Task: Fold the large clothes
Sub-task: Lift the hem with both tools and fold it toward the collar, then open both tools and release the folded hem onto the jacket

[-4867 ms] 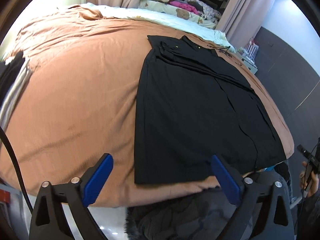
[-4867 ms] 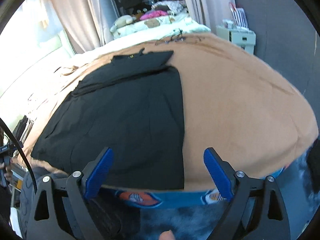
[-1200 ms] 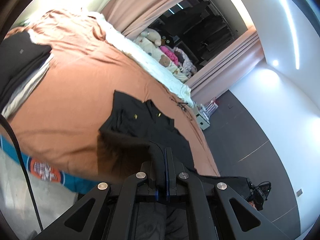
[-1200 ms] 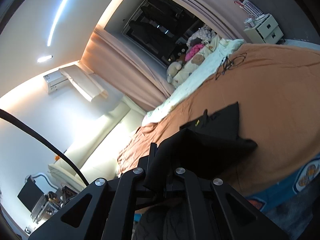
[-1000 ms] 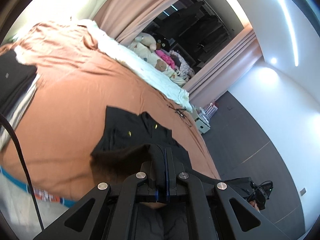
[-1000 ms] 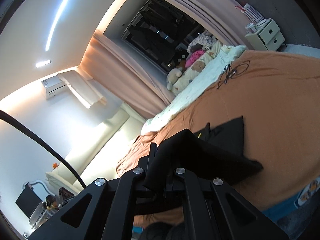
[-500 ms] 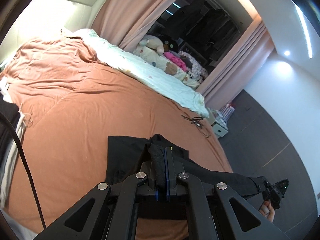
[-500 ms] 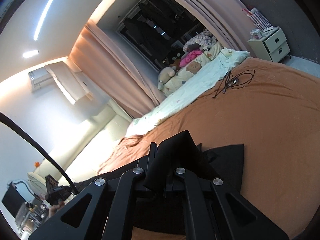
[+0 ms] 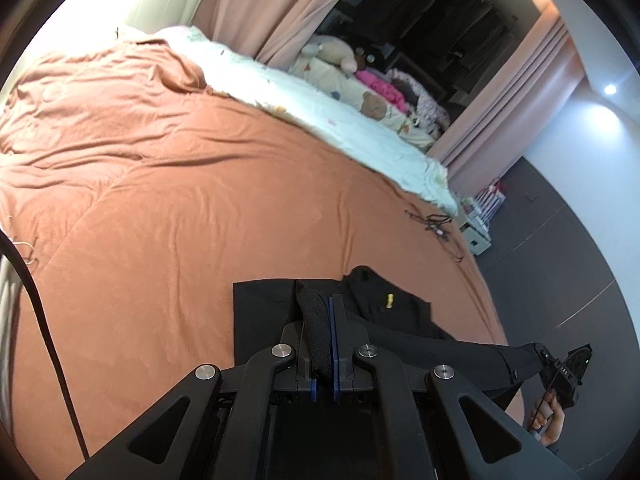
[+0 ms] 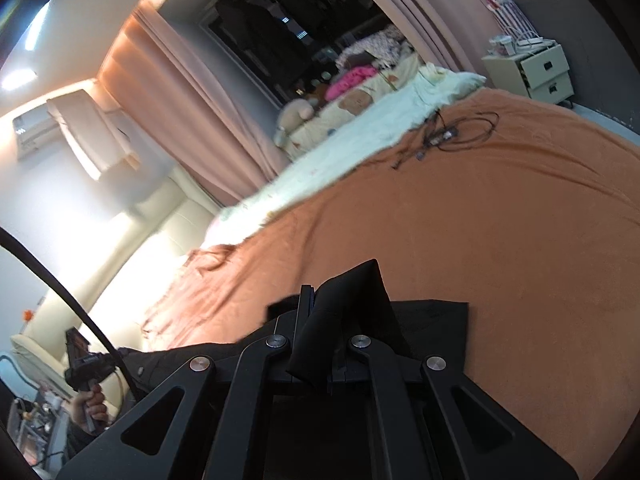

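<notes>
A large black garment (image 9: 260, 312) lies on the orange bedspread (image 9: 160, 200), with a small yellow label (image 9: 388, 300) near its far end. My left gripper (image 9: 325, 312) is shut on a bunched edge of the black fabric, just above that far end. From there a taut fold of cloth runs right to my right gripper (image 9: 564, 372), held by a hand. In the right wrist view, my right gripper (image 10: 316, 312) is shut on another bunch of the garment (image 10: 432, 320), over the bedspread (image 10: 500, 220). The left gripper (image 10: 82, 360) shows at far left.
A pale quilt (image 9: 320, 108) with stuffed toys (image 9: 332, 50) lies along the bed's far side, before pink curtains (image 9: 272, 8). A tangle of black cable (image 10: 452, 132) rests on the bedspread's far corner. Beyond it stands a cream drawer unit (image 10: 532, 72).
Both grippers, still shut on the black fabric, have swept forward from the bed's near edge over the bed, carrying the held edge up to the garment's far end.
</notes>
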Tool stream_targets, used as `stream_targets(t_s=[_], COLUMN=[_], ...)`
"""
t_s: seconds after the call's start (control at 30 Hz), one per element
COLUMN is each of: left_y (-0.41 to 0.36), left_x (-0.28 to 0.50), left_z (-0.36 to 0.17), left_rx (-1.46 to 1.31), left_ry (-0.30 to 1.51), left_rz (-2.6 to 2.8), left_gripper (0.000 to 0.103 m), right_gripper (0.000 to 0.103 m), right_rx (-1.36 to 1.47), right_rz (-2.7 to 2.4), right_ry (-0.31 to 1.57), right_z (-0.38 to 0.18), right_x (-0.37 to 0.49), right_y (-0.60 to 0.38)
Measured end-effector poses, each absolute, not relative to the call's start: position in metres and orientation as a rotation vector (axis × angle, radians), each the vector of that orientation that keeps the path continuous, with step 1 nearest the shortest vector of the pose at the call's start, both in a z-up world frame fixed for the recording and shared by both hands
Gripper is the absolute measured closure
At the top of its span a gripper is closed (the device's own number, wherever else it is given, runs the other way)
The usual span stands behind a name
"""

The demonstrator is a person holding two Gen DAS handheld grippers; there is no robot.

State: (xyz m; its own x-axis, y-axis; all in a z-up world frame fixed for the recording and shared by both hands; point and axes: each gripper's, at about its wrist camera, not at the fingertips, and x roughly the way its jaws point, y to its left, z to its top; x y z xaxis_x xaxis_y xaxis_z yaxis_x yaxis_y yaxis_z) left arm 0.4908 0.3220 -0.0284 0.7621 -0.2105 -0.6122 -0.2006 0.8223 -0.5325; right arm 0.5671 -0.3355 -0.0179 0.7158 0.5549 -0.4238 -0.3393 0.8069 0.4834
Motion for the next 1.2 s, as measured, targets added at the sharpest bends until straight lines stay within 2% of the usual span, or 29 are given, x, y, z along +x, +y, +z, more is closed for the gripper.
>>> stream_targets(t_s=[0.27,0.33,0.37,0.4,0.43,0.47,0.5,0.53,0.63,0.8,1.2], left_y=[0.327,0.33,0.332,0.335,0.338,0.34,0.341,0.342,0.343,0.34,0.34], left_x=[0.554,0.564,0.568,0.571,0.572,0.572,0.57,0.564,0.555,0.557,0.6], left_z=[-0.091,-0.1,-0.104,-0.107,-0.109,-0.109,-0.108,-0.104,-0.101,-0.12,-0.176], left_rx=[-0.598,-0.601,-0.595,-0.603,-0.617,-0.624,-0.619,-0.601,-0.562,-0.485,-0.465], left_ry=[0.834,0.842,0.852,0.86,0.864,0.858,0.844,0.817,0.819,0.934,1.031], left_rz=[0.034,0.025,0.034,0.039,0.035,0.031,0.038,0.054,0.062,0.079,0.054], left_gripper=[0.098,0.095,0.095,0.088,0.07,0.057,0.034,0.023,0.021,0.021,0.022], right_gripper=[0.099,0.082,0.048,0.018,0.016,0.016,0.016,0.016,0.016,0.016,0.016], right_rx=[0.331,0.291,0.286,0.28,0.256,0.228,0.212,0.186,0.112,0.041,0.015], right_rz=[0.354,0.319,0.317,0.316,0.306,0.302,0.301,0.294,0.256,0.206,0.224], right_ry=[0.707,0.69,0.677,0.662,0.623,0.615,0.617,0.628,0.658,0.776,0.914], right_z=[-0.03,-0.019,-0.012,-0.006,0.006,0.011,0.012,0.019,0.026,0.026,0.025], right_x=[0.595,0.591,0.588,0.585,0.575,0.568,0.565,0.559,0.551,0.561,0.647], right_y=[-0.296,-0.287,-0.284,-0.28,-0.277,-0.273,-0.27,-0.266,-0.258,-0.236,-0.201])
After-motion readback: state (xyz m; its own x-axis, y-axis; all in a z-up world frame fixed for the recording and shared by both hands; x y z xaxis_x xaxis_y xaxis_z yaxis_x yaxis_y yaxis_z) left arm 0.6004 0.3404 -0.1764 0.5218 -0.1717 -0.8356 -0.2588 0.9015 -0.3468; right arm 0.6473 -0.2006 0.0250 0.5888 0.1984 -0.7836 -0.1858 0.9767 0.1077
